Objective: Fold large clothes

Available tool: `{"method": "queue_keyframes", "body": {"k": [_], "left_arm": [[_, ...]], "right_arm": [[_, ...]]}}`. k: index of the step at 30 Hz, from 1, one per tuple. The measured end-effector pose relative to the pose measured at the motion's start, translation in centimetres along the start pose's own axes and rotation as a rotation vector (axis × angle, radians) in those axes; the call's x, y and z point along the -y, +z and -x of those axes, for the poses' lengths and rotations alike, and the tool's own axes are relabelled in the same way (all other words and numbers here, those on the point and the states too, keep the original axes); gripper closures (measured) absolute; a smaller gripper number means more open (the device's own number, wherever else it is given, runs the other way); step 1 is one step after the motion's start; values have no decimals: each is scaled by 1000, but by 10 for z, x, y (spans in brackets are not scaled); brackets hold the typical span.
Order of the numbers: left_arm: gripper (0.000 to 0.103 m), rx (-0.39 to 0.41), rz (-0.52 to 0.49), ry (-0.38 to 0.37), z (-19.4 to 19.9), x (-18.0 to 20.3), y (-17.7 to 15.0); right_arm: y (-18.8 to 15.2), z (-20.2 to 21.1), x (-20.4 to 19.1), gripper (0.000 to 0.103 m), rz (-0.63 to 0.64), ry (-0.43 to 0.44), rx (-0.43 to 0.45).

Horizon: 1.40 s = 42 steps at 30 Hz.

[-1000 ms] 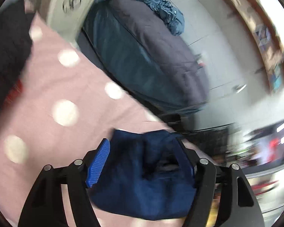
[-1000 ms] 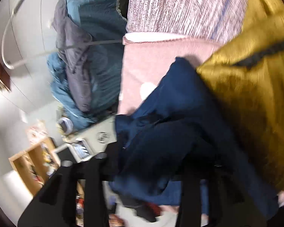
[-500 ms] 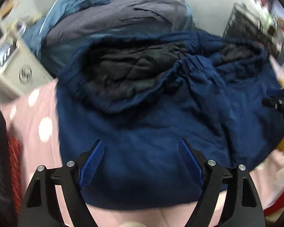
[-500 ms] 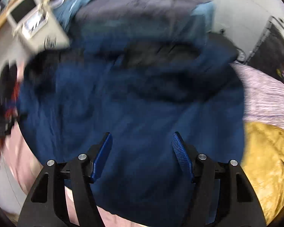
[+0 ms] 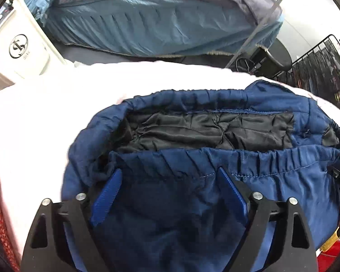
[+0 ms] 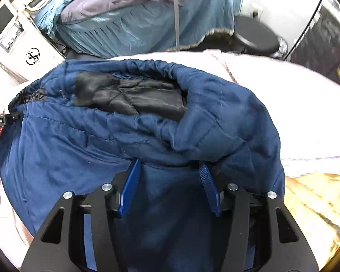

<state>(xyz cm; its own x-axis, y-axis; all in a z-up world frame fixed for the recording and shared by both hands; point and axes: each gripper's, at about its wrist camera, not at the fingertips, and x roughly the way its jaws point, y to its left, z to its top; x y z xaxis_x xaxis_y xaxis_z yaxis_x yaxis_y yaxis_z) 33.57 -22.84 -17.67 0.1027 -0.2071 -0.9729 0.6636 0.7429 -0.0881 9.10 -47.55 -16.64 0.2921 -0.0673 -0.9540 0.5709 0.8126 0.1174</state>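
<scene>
Bedding comes first to the eye: a pale pink bed cover [image 5: 56, 104] spreads under everything, serving as the surface for the folding, with a blue and grey quilt [image 5: 161, 22] heaped on another bed behind it and a white appliance [image 5: 18, 49] with a round logo standing at the left. On the cover lies the task's thing, a navy padded garment [image 6: 83, 158] with an elastic gathered hem [image 5: 249, 158] and black quilted lining [image 5: 204, 131] showing through its opening. It lies bunched, not flat, the hem turned toward the far bed, so I judge it is only being laid out and squared before any fold. A yellow garment [image 6: 317, 199] waits at the right, touching the navy one's edge. Smaller, the left gripper [image 5: 167, 195] sits low over the near cloth, its blue fingers [image 5: 106, 195] apart with fabric lying between them but unpinched. The right gripper [image 6: 170, 181] does the same at the other side, fingers [image 6: 129, 185] spread, nothing clamped; both look placed to take the near edge evenly.
</scene>
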Motion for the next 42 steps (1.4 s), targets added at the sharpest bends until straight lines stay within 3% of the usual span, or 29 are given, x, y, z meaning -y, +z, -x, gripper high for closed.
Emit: {"method": "queue_keyframes", "body": {"k": [3,5,12,16,21,26,30,34,40,42], "left_arm": [[12,3,-89,76,-12,14,-3],[11,6,-93,87,-16,15,-2],[10,9,-107,54,-9,12,-4],[11,81,-114,24,22,19,-15],[11,177,-98,18,72,13,-52],[11,189,-65,36,105,-5,-105],[11,171,29,63,116,-31,-152],[11,157,164,43,119,-55,-189],[11,151,309,-59,120,-77,-219],[11,149,337,-102,119,-77,-220]], "right_arm": [[2,-8,-5,48,28,-39,-4],[3,-10,-11,48,42,-59,-7],[2,-12,-13,48,50,-79,12],[0,-5,-18,47,47,-102,21],[-19,33,-26,35,8,-69,105],[-56,83,-15,29,-73,-34,198],[-91,112,18,23,-210,1,241],[-122,121,59,22,-350,34,229],[-146,110,94,22,-492,215,159],[-150,108,93,22,-491,234,151]]}}
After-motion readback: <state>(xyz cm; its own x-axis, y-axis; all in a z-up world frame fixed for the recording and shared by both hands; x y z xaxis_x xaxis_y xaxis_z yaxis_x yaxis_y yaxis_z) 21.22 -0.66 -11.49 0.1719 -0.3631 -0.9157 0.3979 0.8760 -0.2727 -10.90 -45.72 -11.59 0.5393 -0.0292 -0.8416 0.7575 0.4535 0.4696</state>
